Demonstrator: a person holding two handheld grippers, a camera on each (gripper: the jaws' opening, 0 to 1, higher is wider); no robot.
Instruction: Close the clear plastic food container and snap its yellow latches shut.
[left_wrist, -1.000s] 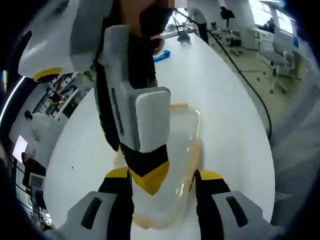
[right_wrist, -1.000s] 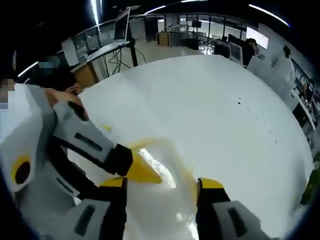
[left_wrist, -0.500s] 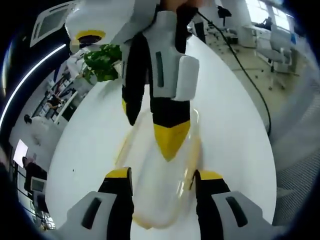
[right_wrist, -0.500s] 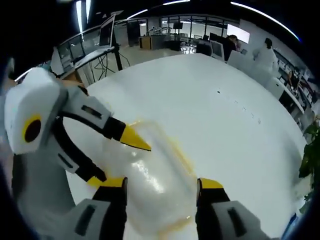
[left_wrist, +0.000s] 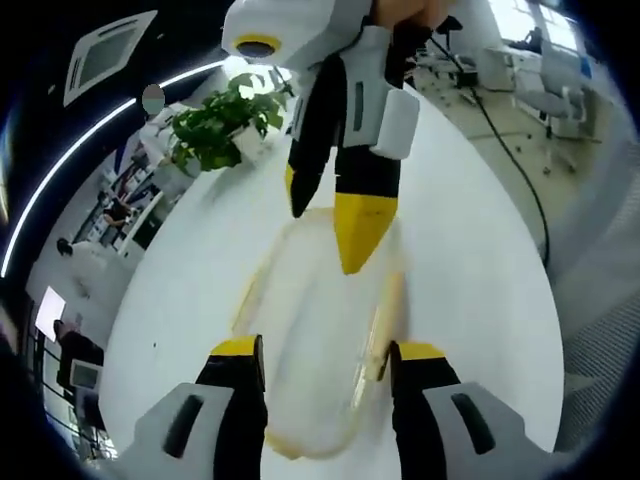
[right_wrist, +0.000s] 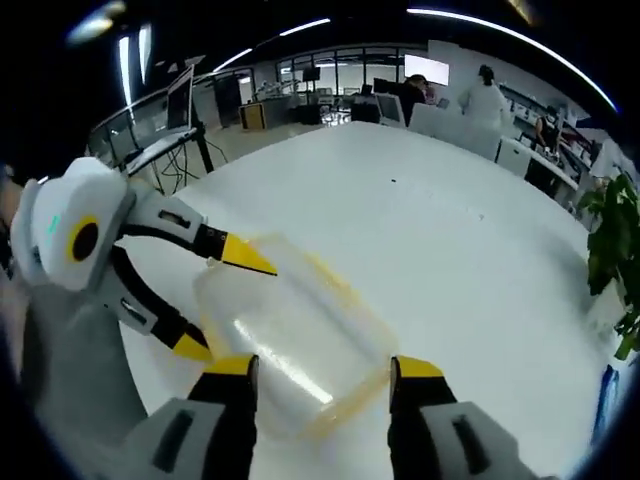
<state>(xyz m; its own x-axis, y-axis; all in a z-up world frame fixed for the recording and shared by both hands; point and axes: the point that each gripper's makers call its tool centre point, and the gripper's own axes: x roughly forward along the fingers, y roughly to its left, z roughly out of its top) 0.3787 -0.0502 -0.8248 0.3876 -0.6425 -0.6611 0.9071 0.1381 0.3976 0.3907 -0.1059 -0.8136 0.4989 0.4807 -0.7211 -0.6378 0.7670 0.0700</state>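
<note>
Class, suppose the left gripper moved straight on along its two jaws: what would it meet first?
Most likely the clear plastic food container with yellow latches, which lies between and just ahead of the left gripper on the white table. Beyond it hangs the right gripper. Depth is uncertain.

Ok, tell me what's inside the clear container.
Nothing shows inside the clear container on the white table; through its lid it looks empty. The left gripper covers its near end, so that corner stays unseen.
</note>
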